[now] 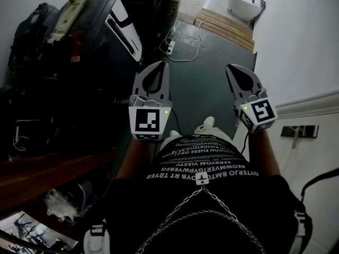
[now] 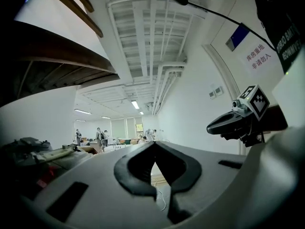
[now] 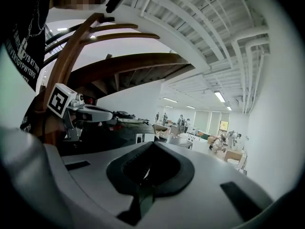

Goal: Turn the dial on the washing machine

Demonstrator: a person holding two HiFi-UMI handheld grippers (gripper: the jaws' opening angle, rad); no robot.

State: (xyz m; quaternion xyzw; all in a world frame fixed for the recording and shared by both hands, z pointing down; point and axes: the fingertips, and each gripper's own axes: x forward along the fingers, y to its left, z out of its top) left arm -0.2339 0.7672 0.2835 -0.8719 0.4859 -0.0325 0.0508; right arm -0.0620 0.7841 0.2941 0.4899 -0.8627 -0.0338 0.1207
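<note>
Dial of the washing machine shows in none of the views; both claws are closed and empty

The left claw [image 1: 160, 65] and the right claw [image 1: 233, 67] are held side by side and apart, in front of the person's black printed shirt [image 1: 206, 173], pointing ahead over the dark floor [image 1: 212, 89]. In the left gripper view the dark pads [image 2: 128, 175] meet at the tip with nothing between them, and the right gripper view shows the same of its pads [image 3: 119, 175]. Dark bags [image 1: 69, 41] are piled at the left. A white power strip [image 1: 170, 47] with its cable lies on the floor beyond the left claw, wooden boards [image 1: 225, 23] lie farther off, and a white wall [image 1: 296, 46] runs along the right, near the right claw
</note>
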